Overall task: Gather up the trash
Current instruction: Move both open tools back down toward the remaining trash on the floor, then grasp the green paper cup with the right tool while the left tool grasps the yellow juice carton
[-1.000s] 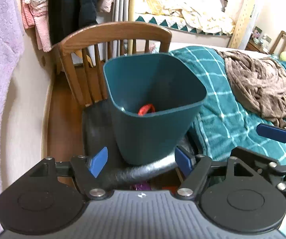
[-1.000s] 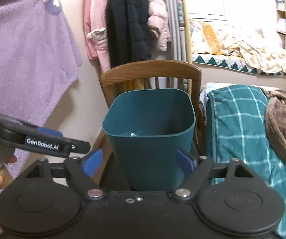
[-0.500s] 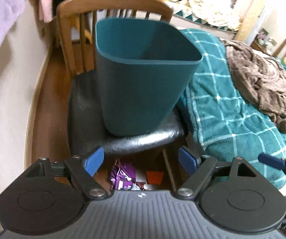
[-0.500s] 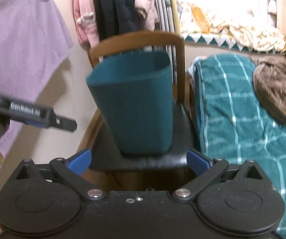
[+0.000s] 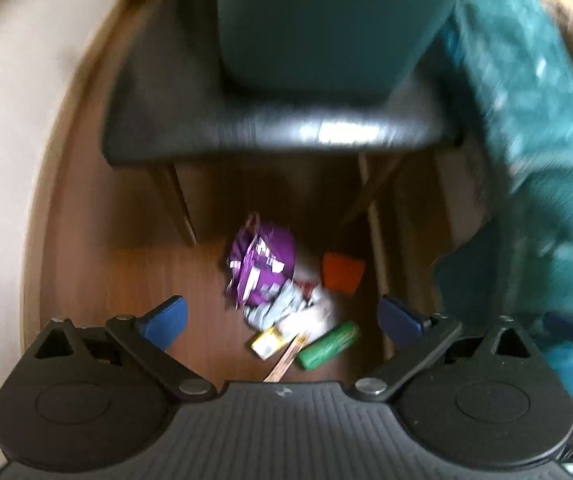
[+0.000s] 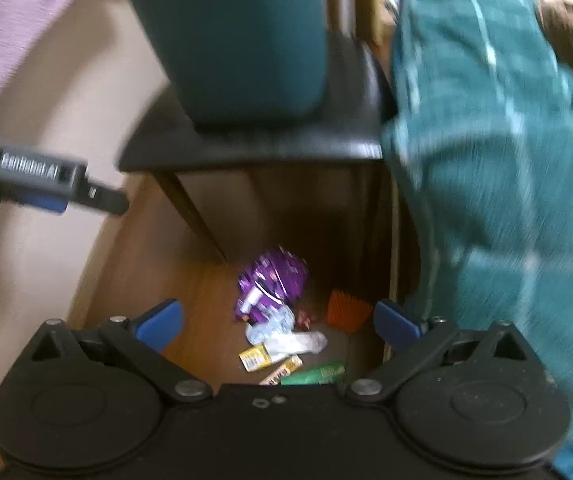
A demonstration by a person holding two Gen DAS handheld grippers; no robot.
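Note:
A pile of trash lies on the wooden floor under the chair: a purple wrapper (image 5: 262,264), an orange piece (image 5: 342,274), a green tube (image 5: 328,346), a yellow packet (image 5: 268,344) and crumpled clear plastic (image 5: 298,312). The teal bin (image 5: 326,20) stands on the black chair seat (image 5: 206,128) above the pile. My left gripper (image 5: 282,316) hangs over the pile, its jaws opening with nothing between them. My right gripper (image 6: 277,322) is open and empty above the same purple wrapper (image 6: 274,280) and orange piece (image 6: 346,312). Both views are blurred.
A bed with a teal checked blanket (image 5: 546,160) borders the pile on the right. A pale wall (image 5: 6,120) curves along the left. Wooden chair legs (image 5: 180,204) stand just behind the trash. The other gripper's finger (image 6: 46,184) shows at left in the right wrist view.
Both grippers have dropped from the bin's rim towards the floor and tilted downward, so the trash under the chair is now in view. Both pairs of jaws have spread wider.

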